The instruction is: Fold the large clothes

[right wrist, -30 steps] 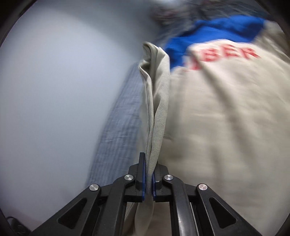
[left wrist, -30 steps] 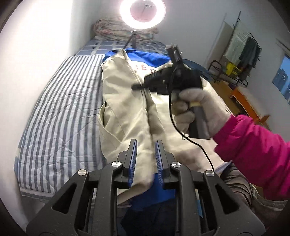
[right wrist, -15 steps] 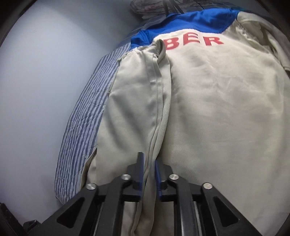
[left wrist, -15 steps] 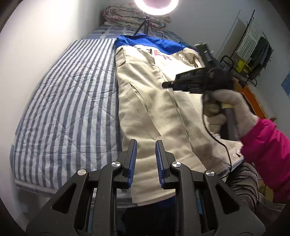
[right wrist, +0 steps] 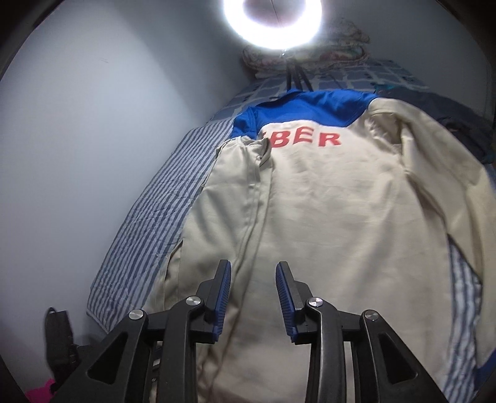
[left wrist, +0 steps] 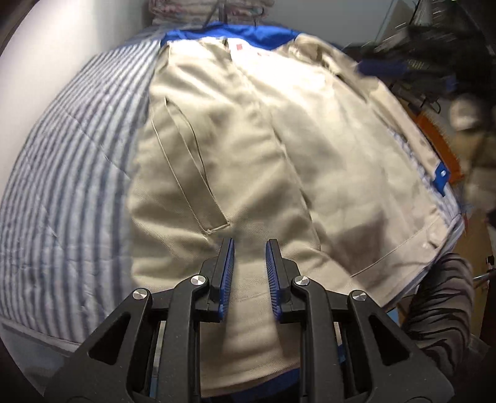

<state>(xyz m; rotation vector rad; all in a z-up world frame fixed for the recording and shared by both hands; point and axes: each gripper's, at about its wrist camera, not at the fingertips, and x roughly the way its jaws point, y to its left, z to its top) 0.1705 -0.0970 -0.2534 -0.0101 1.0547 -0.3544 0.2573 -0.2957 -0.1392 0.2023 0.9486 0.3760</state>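
- Beige cotton jacket with blue shoulders and red lettering point(right wrist: 325, 217) lies spread flat, back up, on the blue-and-white striped bed cover point(right wrist: 148, 229), and fills most of both wrist views.
- Its blue yoke sits toward twelve o'clock in the right wrist view, with the red letters just below it.
- One beige side panel point(left wrist: 192, 173) is folded in over the back; from my left wrist it runs from eleven o'clock down toward six, with a stitched pocket seam showing on it.
- My left gripper point(left wrist: 249, 274) hangs just over the jacket's lower part, its blue pads a small gap apart with nothing pinched between them; I see only cloth behind the gap.
- My right gripper point(right wrist: 253, 299) is opening above the cloth, and nothing sits between its jaws; the folded panel's long edge runs up from it toward twelve o'clock.
- Bright white ring light point(right wrist: 272, 21) glares at twelve o'clock in the right wrist view, above a folded floral quilt point(right wrist: 334, 52) at the head of the bed.
- Right edge of the left wrist view, around two to three o'clock, is too blurred for me to read.
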